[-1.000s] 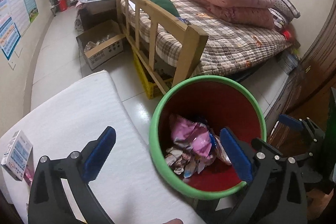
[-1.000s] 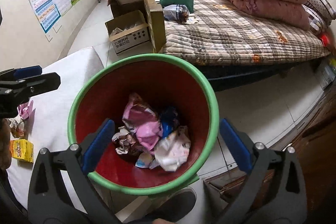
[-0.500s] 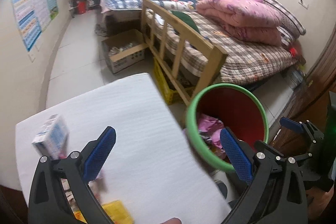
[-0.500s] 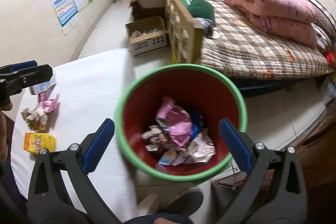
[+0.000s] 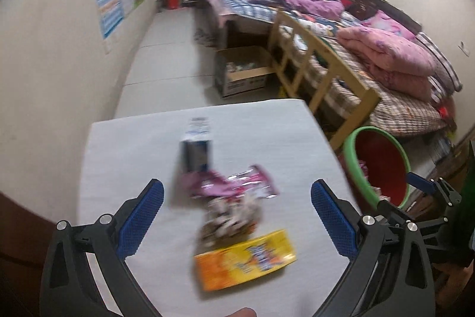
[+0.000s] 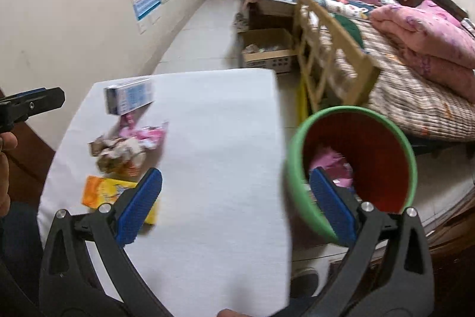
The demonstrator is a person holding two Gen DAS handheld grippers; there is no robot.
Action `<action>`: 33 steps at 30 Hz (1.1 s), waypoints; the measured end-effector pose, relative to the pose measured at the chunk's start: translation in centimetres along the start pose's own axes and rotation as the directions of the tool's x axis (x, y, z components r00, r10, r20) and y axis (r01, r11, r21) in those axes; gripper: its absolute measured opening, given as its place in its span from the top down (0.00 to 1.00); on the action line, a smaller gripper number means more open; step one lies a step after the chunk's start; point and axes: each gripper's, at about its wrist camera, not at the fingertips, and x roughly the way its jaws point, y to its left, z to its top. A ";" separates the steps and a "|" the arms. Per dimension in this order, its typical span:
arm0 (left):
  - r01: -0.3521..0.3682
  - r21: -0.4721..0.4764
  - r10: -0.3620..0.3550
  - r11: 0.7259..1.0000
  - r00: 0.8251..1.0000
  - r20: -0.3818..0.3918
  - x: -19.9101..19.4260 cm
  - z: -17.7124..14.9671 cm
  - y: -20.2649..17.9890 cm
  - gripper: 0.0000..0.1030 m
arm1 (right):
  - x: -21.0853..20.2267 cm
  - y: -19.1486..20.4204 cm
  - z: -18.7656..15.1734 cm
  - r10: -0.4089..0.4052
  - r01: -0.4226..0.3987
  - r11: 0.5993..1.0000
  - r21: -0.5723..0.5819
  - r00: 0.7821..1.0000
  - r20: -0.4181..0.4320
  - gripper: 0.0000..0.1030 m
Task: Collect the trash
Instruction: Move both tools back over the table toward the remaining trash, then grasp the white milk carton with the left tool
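Both empty and spread wide, the left hand-held gripper (image 5: 237,213) faces the crumpled wrappers (image 5: 230,198), yellow packet (image 5: 245,259) and small carton (image 5: 196,149) on the desk (image 5: 124,144), so the next pickup means closing on one and carrying it right to the green-rimmed bin (image 6: 353,168), while the right hand-held gripper (image 6: 236,202) waits near it.

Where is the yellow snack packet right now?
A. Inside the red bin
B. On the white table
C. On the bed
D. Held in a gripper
B: the yellow snack packet lies flat on the white table, nearest the camera, with both grippers open and empty.
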 end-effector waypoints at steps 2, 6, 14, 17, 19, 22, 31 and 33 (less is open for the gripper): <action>-0.019 -0.021 0.019 1.000 1.000 0.005 -0.6 -0.4 1.6 0.08 | 0.4 1.8 -0.1 0.033 -0.033 0.999 -0.010 0.999 -0.015 0.04; -0.025 -0.094 0.026 0.995 1.000 0.007 -1.1 -1.1 4.8 0.08 | 0.9 4.9 -0.3 0.054 -0.056 0.997 -0.053 0.998 -0.044 0.04; 0.011 -0.136 -0.012 0.991 1.000 -0.012 0.1 -1.5 6.6 0.08 | 1.9 7.1 -0.1 0.096 -0.102 0.992 -0.073 0.992 -0.079 0.04; 0.017 -0.131 -0.018 0.991 1.000 -0.011 0.8 -1.1 6.4 0.08 | 2.5 7.5 0.3 0.101 -0.108 0.991 -0.079 0.991 -0.085 0.04; 0.020 -0.119 -0.021 0.993 1.000 -0.010 1.5 -0.7 6.1 0.08 | 2.9 7.6 0.7 0.116 -0.123 0.990 -0.072 0.989 -0.089 0.04; 0.024 -0.105 -0.027 0.994 0.999 -0.022 2.5 -0.1 5.5 0.08 | 3.8 7.8 1.1 0.124 -0.131 0.989 -0.075 0.988 -0.094 0.04; 0.005 -0.063 -0.010 0.998 0.996 -0.085 7.9 2.1 4.0 0.09 | 7.6 7.6 2.1 0.147 -0.157 0.986 -0.063 0.980 -0.136 0.05; -0.003 -0.053 -0.003 0.999 0.994 -0.107 9.6 2.6 3.7 0.09 | 8.6 7.4 2.2 0.149 -0.159 0.985 -0.060 0.978 -0.147 0.05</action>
